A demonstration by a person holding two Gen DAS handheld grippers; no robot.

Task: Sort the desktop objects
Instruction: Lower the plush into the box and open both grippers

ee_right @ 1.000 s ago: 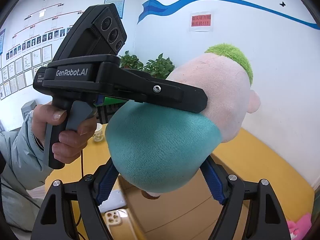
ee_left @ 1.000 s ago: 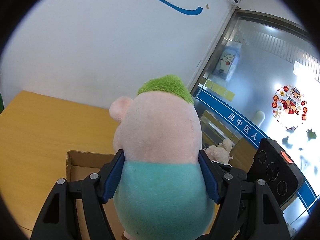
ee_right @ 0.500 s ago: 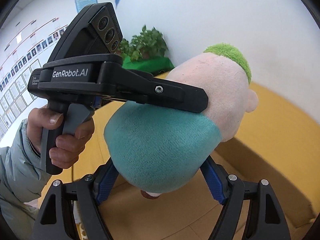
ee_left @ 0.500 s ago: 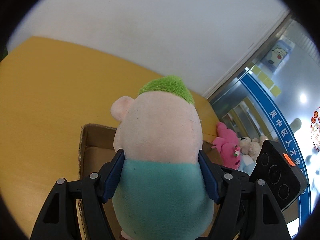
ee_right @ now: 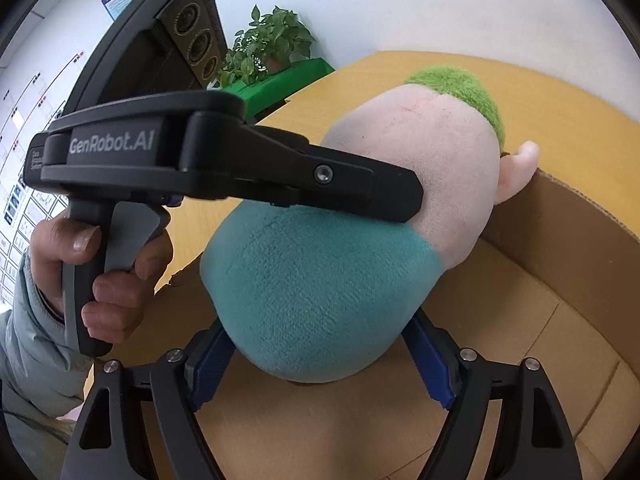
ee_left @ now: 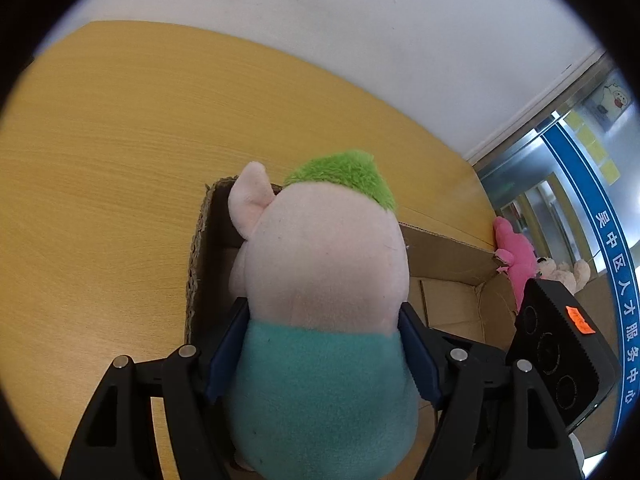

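Observation:
A plush pig [ee_left: 324,264] with a pink head, green hair and a teal body hangs tilted over the open cardboard box [ee_left: 448,252], its lower end inside the walls. My left gripper [ee_left: 322,308] has its blue pads on both sides of the teal body; its jaws are opening with the pig between them. From the other side, my right gripper [ee_right: 316,326] clasps the plush pig [ee_right: 320,280] low on its belly, and its jaws are opening too. The left gripper's black finger [ee_right: 360,192] lies across the pig's neck. The cardboard box [ee_right: 560,220] floor lies just below.
The box stands on a yellow wooden table [ee_left: 120,160] against a white wall. A pink plush [ee_left: 516,256] and a beige plush [ee_left: 560,272] lie beyond the box's right corner. A hand [ee_right: 112,272] in a grey sleeve holds the left gripper. A potted plant [ee_right: 268,48] stands behind.
Both grippers have come down with the pig between them and tipped forward. The box, first below and ahead, now surrounds the pig's lower end.

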